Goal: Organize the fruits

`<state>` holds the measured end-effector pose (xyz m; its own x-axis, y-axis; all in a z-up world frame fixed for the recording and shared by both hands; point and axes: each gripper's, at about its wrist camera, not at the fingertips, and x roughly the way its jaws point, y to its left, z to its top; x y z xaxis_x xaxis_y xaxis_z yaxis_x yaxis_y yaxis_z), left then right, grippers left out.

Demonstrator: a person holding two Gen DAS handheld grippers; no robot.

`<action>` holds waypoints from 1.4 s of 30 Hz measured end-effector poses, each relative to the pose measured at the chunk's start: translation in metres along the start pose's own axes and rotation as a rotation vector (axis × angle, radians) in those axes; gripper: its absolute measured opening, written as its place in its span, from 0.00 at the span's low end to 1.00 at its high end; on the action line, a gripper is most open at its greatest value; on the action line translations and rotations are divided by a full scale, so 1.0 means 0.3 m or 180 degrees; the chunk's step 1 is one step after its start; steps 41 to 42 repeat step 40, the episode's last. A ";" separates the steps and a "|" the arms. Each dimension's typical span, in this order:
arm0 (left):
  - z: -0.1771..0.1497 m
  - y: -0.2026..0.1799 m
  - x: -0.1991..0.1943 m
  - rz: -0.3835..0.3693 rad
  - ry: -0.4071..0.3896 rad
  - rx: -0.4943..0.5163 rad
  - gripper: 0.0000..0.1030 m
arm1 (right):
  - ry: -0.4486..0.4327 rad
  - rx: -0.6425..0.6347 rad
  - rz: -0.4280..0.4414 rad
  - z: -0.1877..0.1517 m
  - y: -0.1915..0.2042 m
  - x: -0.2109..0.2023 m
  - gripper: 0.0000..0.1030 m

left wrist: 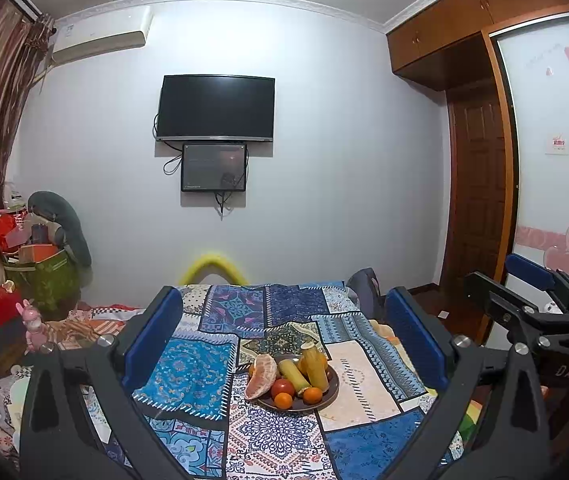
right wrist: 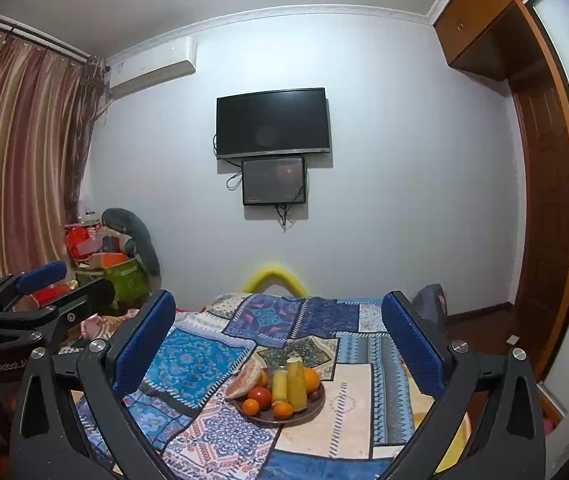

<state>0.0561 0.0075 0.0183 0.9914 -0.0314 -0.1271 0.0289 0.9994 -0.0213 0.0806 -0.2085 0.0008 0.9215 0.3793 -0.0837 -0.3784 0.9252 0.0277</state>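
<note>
One plate [left wrist: 334,394], dark and round, on patchwork cloth [left wrist: 192,376], roughly centred between both sets of fingers. Loaded with: one peeled pomelo segment [left wrist: 261,376] at left edge; two yellow-green elongated fruits [left wrist: 315,366], upright or leaning, type hard to tell at this resolution; one red tomato-like fruit [left wrist: 283,387]; at least three small oranges [left wrist: 283,401], maybe a fourth hidden behind the tall pieces. All inside the rim, touching each other.

Left gripper [left wrist: 284,340]: jaws spread wide, nothing held, above cloth, short of plate. Right gripper [right wrist: 280,340]: same, fully spread, empty, no contact with plate or fruit.

Wall behind: one TV [left wrist: 216,108], one smaller screen [left wrist: 214,167] below.
</note>
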 end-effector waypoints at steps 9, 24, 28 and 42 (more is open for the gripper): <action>0.002 -0.006 -0.001 -0.0013 -0.0010 0.0016 1.00 | 0.0018 0.0018 0.0025 0.007 0.002 0.001 1.00; 0.005 -0.004 0.002 -0.0118 0.0023 0.0012 1.00 | -0.0015 0.0027 0.0018 0.010 -0.002 -0.008 1.00; 0.001 -0.006 0.007 -0.0131 0.0037 0.0037 1.00 | -0.0010 0.0048 0.0003 0.010 -0.009 -0.007 1.00; -0.013 0.005 0.029 -0.0126 0.0076 0.0022 1.00 | 0.0006 0.0071 -0.0017 0.008 -0.023 0.000 1.00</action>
